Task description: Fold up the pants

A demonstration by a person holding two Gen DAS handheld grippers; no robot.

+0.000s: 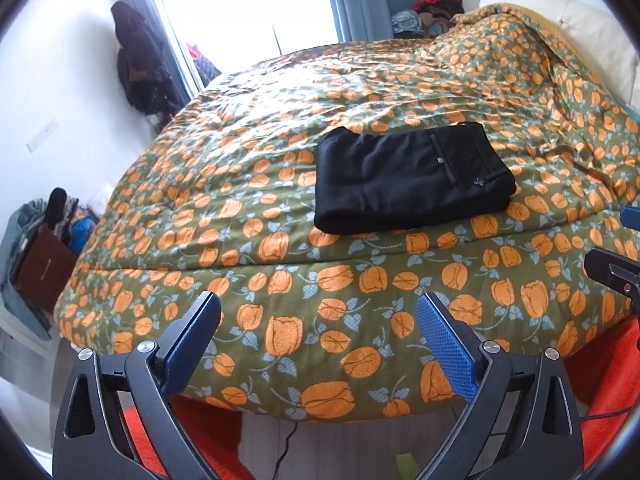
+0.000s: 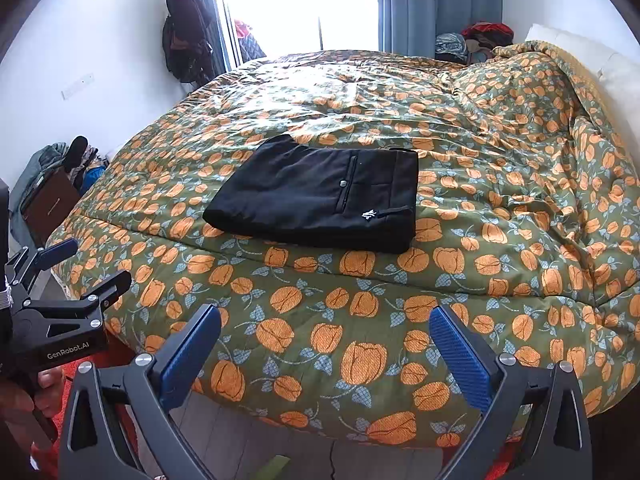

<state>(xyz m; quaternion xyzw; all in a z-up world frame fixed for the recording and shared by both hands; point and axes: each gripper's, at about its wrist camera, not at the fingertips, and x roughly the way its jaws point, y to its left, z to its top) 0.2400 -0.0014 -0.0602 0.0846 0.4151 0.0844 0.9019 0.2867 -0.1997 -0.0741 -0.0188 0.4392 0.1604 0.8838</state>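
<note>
Well beyond my wide-open left gripper (image 1: 318,314) and right gripper (image 2: 325,326), the black pants (image 2: 316,194) lie seemingly fully folded on the bedspread (image 2: 480,160).

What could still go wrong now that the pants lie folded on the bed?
The folded black pants rest on a soft, wrinkled green quilt with orange flowers, so the layers may loosen if the quilt shifts. They also lie near the quilt's front edge, so a pull on it could perhaps slide them off.
</note>
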